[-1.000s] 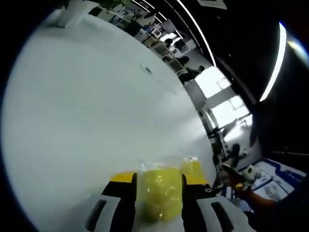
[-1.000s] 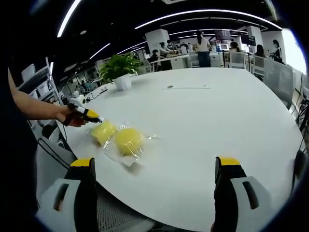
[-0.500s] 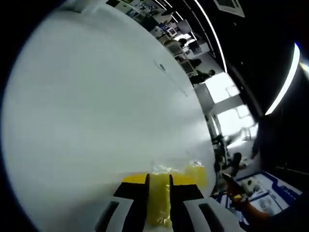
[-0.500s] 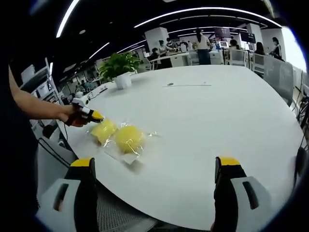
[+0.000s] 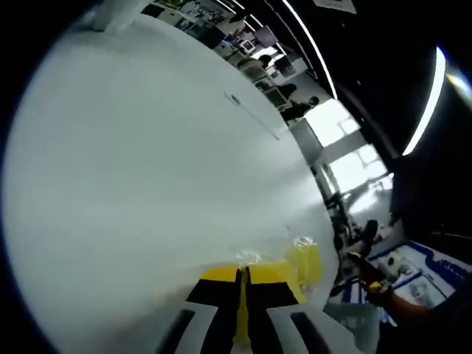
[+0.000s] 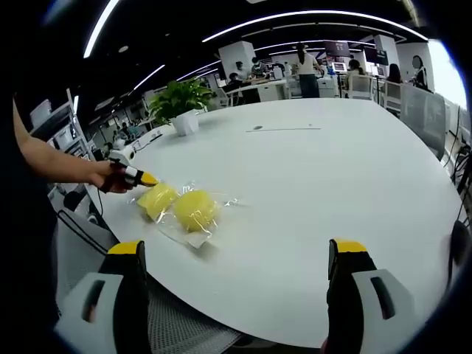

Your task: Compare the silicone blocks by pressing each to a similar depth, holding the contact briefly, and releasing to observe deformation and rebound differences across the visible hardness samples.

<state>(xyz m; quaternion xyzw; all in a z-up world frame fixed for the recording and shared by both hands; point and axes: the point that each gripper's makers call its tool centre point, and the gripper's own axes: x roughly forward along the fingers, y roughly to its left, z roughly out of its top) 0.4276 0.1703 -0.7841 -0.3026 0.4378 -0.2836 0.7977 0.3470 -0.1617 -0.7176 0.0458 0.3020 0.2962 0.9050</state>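
In the left gripper view, the left gripper (image 5: 242,295) rises from the bottom centre of the frame, and its fingers (image 5: 221,284) are pressed almost together on a yellow silicone block (image 5: 241,335), which shows only as a thin yellow strip between them. Just to the right of the fingers, in the lower right of the frame, a second yellow block (image 5: 305,263) in clear wrapping lies on the white bench (image 5: 147,162). In the right gripper view, the right gripper (image 6: 236,258) is at the bottom of the frame and its fingers (image 6: 346,284) stand wide apart, with nothing between them. The two yellow blocks lie side by side and touching at the left centre of this frame, near the bench edge: the flatter one (image 6: 157,199) on the left and the rounder one (image 6: 195,210) on the right, both in clear plastic. The person's hand (image 6: 109,177) comes from the left edge and holds the left gripper at the left block. A potted plant (image 6: 183,103) stands on the bench in the upper left of the frame, well apart from the blocks.
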